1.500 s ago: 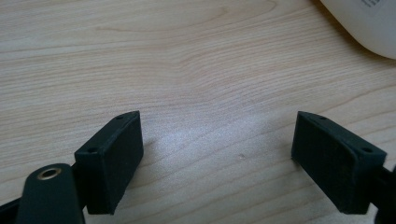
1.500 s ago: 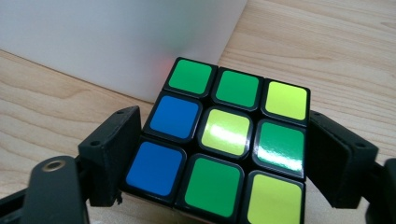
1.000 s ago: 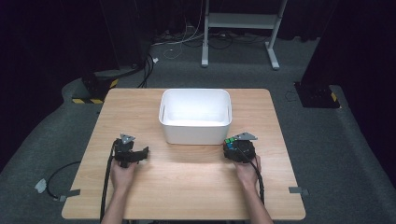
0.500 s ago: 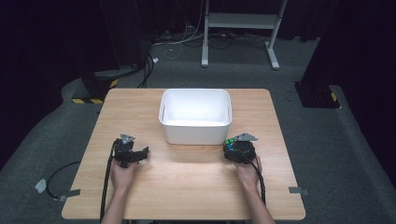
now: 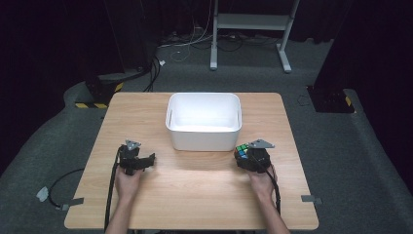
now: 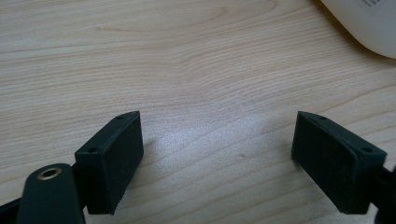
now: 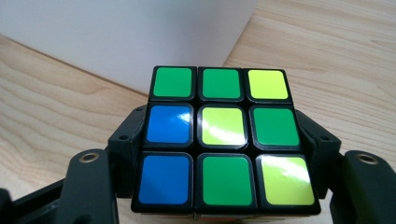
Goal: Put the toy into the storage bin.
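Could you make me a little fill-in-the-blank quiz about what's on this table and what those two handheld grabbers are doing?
1. The right gripper is shut on a puzzle ____.
2. The white tub stands on a table made of ____.
3. The left gripper has its jaws ____, with nothing between them.
4. The middle square on the puzzle's facing side is ____.

Missing words: cube; wood; open; yellow
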`<state>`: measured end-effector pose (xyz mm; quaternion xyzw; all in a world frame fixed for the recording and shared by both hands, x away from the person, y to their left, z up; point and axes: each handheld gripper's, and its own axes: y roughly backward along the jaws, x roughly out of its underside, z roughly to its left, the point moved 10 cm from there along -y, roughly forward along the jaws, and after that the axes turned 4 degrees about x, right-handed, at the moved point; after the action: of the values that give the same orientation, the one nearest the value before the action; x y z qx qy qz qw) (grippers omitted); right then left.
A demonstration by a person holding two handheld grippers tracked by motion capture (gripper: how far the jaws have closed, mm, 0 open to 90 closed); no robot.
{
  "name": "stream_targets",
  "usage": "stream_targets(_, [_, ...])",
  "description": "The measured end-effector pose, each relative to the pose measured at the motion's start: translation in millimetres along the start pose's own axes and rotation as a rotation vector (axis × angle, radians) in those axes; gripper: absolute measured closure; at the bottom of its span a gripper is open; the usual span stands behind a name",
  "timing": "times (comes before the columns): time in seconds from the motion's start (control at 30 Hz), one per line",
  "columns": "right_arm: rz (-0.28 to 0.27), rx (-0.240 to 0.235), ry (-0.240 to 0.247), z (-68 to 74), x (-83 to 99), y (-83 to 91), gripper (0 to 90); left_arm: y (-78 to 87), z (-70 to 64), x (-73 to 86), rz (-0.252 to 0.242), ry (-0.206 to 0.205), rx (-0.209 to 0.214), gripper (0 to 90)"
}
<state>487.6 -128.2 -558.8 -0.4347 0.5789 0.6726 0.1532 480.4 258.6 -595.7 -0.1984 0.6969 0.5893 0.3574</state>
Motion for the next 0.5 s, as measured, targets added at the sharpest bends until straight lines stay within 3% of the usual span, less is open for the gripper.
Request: stream_targets(0.5, [-0.013, -0.023, 0.018, -6.7, -0.4, 21.1, 34.0, 0.0, 0.1, 0.0, 0.001, -0.001, 0.0, 17.0])
